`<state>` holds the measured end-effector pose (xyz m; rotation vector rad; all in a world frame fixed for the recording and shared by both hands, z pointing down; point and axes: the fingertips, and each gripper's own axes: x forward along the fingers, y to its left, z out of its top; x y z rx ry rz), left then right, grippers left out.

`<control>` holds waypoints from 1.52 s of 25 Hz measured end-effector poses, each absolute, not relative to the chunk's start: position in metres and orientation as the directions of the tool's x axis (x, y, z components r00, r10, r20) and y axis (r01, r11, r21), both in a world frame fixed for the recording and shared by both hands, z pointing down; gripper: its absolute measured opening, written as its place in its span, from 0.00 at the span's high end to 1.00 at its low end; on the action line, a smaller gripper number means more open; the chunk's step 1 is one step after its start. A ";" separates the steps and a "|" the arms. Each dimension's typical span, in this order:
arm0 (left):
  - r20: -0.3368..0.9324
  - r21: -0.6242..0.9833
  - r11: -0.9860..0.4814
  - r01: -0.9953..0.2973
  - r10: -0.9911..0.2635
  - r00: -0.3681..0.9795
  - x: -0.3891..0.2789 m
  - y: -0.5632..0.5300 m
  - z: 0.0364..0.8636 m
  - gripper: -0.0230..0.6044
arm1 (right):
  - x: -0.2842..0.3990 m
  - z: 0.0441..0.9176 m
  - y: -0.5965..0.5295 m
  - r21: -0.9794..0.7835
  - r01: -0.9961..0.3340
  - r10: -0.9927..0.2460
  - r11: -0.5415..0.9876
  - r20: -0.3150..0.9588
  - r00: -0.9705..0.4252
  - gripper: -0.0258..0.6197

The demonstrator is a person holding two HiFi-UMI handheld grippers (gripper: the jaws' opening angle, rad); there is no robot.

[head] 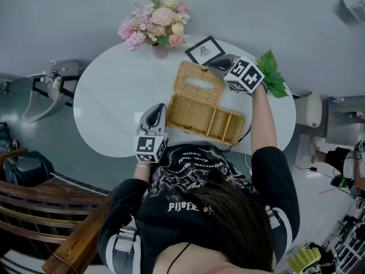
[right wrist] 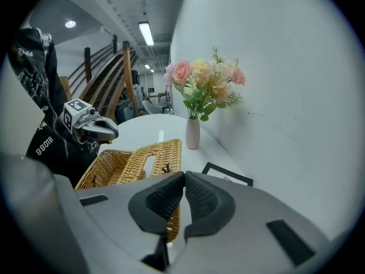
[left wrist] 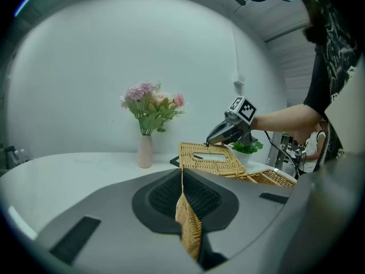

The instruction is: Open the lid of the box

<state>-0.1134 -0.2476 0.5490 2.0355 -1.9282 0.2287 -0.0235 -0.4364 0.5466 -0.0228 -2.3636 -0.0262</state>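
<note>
A woven wicker box [head: 206, 120] lies on the white oval table [head: 111, 90], its divided inside showing. Its lid [head: 197, 83], with a slot in the middle, is swung open toward the far side. My left gripper [head: 162, 111] is shut on the box's left end wall, and that wicker edge [left wrist: 187, 217] runs between its jaws. My right gripper [head: 213, 66] is shut on the lid's far right edge; in the right gripper view the lid [right wrist: 155, 156] stretches away from the closed jaws [right wrist: 183, 178]. The left gripper view shows the right gripper [left wrist: 226, 132] at the lid [left wrist: 210, 157].
A pink vase of flowers [head: 157, 28] stands at the table's far edge, with a black-framed card [head: 204, 51] beside the lid. A green plant [head: 273, 72] sits right of my right gripper. A wooden chair [head: 54, 210] is at the near left.
</note>
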 end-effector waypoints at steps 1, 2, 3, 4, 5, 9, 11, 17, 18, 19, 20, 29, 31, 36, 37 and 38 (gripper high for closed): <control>0.338 0.124 -0.030 -0.992 -0.939 0.071 -0.114 -0.248 0.549 0.92 | -0.024 0.549 -0.438 -0.006 0.016 0.016 1.000 0.701 -0.713 0.91; 0.340 0.124 -0.028 -0.992 -0.938 0.069 -0.115 -0.247 0.550 0.92 | -0.024 0.552 -0.439 -0.028 0.006 0.024 1.000 0.699 -0.715 0.91; 0.342 0.123 -0.026 -0.992 -0.937 0.067 -0.115 -0.247 0.550 0.92 | -0.025 0.555 -0.441 -0.051 -0.004 0.033 0.999 0.697 -0.717 0.91; 0.344 0.123 -0.024 -0.992 -0.937 0.065 -0.116 -0.247 0.550 0.92 | -0.025 0.559 -0.442 -0.071 -0.012 0.041 0.997 0.696 -0.717 0.91; 0.345 0.124 -0.022 -0.992 -0.937 0.064 -0.116 -0.247 0.550 0.92 | -0.025 0.563 -0.443 -0.086 -0.019 0.047 0.996 0.698 -0.715 0.91; 0.351 0.123 -0.019 -0.992 -0.934 0.062 -0.116 -0.247 0.552 0.92 | -0.024 0.580 -0.447 -0.148 -0.050 0.071 0.988 0.708 -0.702 0.91; 0.358 0.122 -0.016 -0.992 -0.932 0.060 -0.116 -0.247 0.553 0.92 | -0.025 0.589 -0.448 -0.187 -0.064 0.090 0.980 0.711 -0.697 0.91; 0.373 0.120 -0.011 -0.993 -0.926 0.055 -0.115 -0.250 0.555 0.92 | -0.024 0.613 -0.449 -0.261 -0.088 0.137 0.961 0.730 -0.669 0.91; 0.374 0.121 -0.008 -0.993 -0.926 0.053 -0.115 -0.250 0.555 0.92 | -0.024 0.618 -0.448 -0.272 -0.090 0.146 0.958 0.735 -0.662 0.91; 0.376 0.121 -0.006 -0.993 -0.925 0.052 -0.115 -0.251 0.556 0.92 | -0.025 0.622 -0.447 -0.284 -0.092 0.156 0.955 0.739 -0.656 0.91; 0.378 0.121 -0.004 -0.993 -0.924 0.050 -0.115 -0.250 0.556 0.92 | -0.025 0.626 -0.446 -0.295 -0.096 0.165 0.951 0.741 -0.651 0.91; 0.389 0.133 0.012 -0.991 -0.920 0.041 -0.122 -0.248 0.561 0.92 | -0.024 0.648 -0.444 -0.337 -0.145 0.172 0.930 0.750 -0.638 0.89; 0.388 0.138 0.011 -0.990 -0.921 0.044 -0.122 -0.247 0.562 0.92 | -0.023 0.649 -0.447 -0.305 -0.162 0.137 0.939 0.760 -0.636 0.83; 0.378 0.147 -0.008 -0.989 -0.924 0.064 -0.120 -0.246 0.560 0.92 | -0.022 0.633 -0.459 -0.247 -0.225 0.031 0.943 0.736 -0.676 0.75; 0.375 0.149 -0.014 -0.989 -0.925 0.069 -0.120 -0.245 0.560 0.92 | -0.022 0.626 -0.461 -0.236 -0.239 0.005 0.942 0.722 -0.692 0.74; 0.371 0.152 -0.019 -0.988 -0.926 0.075 -0.121 -0.245 0.559 0.92 | -0.023 0.620 -0.461 -0.230 -0.249 -0.015 0.941 0.706 -0.708 0.74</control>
